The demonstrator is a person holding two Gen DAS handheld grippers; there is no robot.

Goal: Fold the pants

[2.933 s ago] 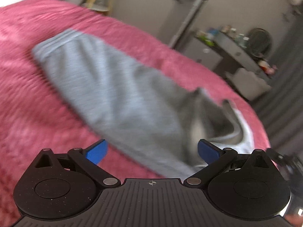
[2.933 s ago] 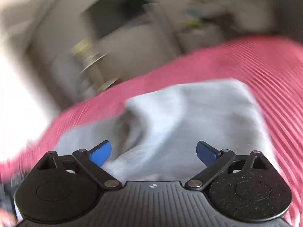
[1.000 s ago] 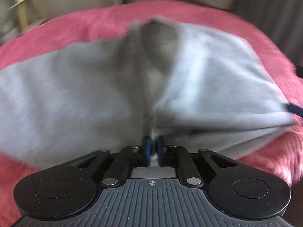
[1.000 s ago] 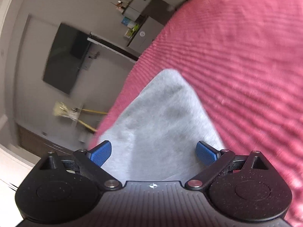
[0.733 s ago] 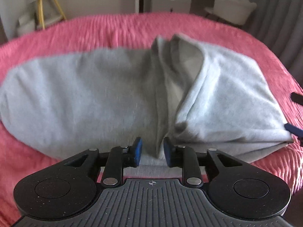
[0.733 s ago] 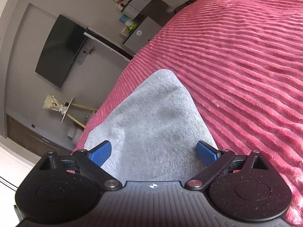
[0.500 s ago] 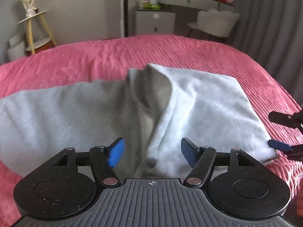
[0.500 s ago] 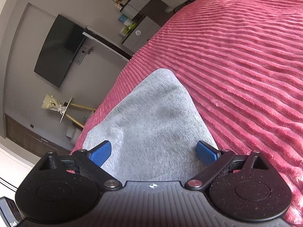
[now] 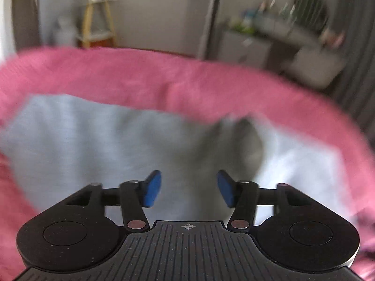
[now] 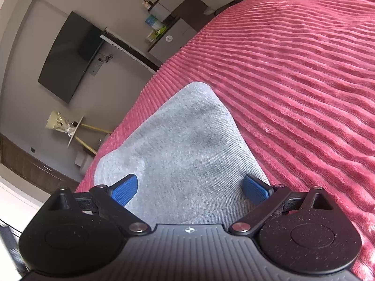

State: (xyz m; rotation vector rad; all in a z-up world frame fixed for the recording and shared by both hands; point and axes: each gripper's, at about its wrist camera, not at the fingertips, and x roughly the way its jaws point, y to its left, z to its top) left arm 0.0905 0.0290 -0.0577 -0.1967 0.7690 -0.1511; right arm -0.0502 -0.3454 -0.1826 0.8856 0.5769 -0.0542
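Grey pants (image 9: 98, 140): laid folded on pink ribbed bedspread (image 10: 304, 82). Left gripper (image 9: 188, 188): jaws parted, nothing gripped. Right gripper (image 10: 188, 189): jaws spread wide over pants, nothing gripped.

The left wrist view looks forward along its own hand-held gripper (image 9: 188, 190), held fairly level and close above the grey pants (image 9: 98, 140), facing across the pink bed (image 9: 164, 79) toward its far edge and the wall with the yellow-legged stand (image 9: 98, 23) and dresser (image 9: 276, 35); the picture is blurred. The right wrist view sits close over one end of the pants (image 10: 187, 154), behind its hand-held gripper (image 10: 189, 189), rolled sideways, so the bed (image 10: 304, 70) runs diagonally. Both views share pants, bed, stand (image 10: 75, 128) and dresser (image 10: 171, 7)
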